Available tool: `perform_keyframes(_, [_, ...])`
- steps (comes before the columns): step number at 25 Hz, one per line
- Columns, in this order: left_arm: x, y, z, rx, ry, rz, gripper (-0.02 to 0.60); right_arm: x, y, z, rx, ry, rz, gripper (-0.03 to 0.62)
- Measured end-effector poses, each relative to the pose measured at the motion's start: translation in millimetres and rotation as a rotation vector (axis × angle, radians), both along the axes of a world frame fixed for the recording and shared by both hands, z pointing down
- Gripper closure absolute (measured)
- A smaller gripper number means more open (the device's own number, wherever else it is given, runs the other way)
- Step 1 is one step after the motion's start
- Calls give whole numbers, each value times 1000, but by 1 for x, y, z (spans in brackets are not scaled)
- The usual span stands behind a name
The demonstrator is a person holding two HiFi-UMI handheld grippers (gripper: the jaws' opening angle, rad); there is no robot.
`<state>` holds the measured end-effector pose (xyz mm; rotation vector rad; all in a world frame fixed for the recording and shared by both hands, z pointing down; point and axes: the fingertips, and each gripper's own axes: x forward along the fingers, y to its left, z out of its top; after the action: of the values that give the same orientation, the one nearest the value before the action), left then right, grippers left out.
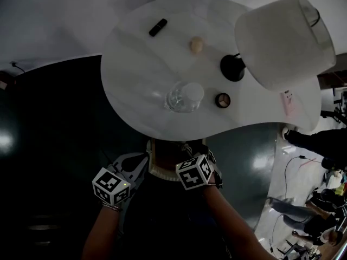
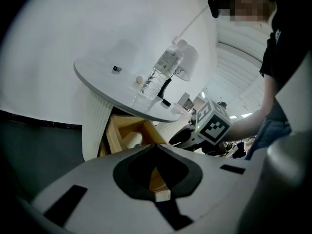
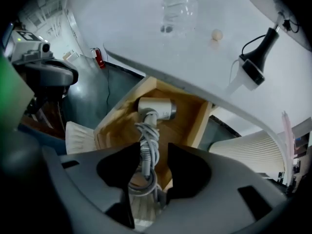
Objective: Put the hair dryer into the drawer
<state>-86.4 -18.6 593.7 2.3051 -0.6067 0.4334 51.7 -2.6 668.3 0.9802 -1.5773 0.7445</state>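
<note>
Your right gripper is pointing steeply down over the open drawer, with its two dark jaws standing apart and pressing on nothing. Seen along those jaws, the hair dryer is lying on the wooden floor of the drawer. Its pale barrel is sitting toward 12 o'clock and its handle is running back toward 6 o'clock. The grey cord, wound in loops round the handle, is showing in the gap between the jaws, and neither pad is touching it.

Your left gripper is sitting at 9 o'clock of the right one. Its jaws are drawn close together on the drawer's front edge, with a sliver of wood showing between them.

From the head view, the drawer is sliding out from under a white rounded table at 12 o'clock of both grippers. On that table a clear water bottle is standing near the closest edge. A small round case is sitting just beside it at 3 o'clock. A lamp with a large white shade is rising at 2 o'clock. A pale ball and a small black bar are lying farther back, toward 12 and 11 o'clock.
</note>
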Motion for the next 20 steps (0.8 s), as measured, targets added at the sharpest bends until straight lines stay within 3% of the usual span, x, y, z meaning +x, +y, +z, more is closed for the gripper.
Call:
perform_keyframes(5, [9,-2,-7,10,-3,-11,574,11,-4,-16,26,-50,21,408])
perform_keyframes(11, [15,-2,-23,42,-10,-36,574,19,-5,-36,93,-91,18,463])
perform_keyframes(14, [19,-4,-33,62,-12,-55,574,23,-8,-47,134,-112,11,525])
perform_keyframes(20, [30,-8,-49,100,-25,-66,574,36,-16,-74,194,-160,3,549])
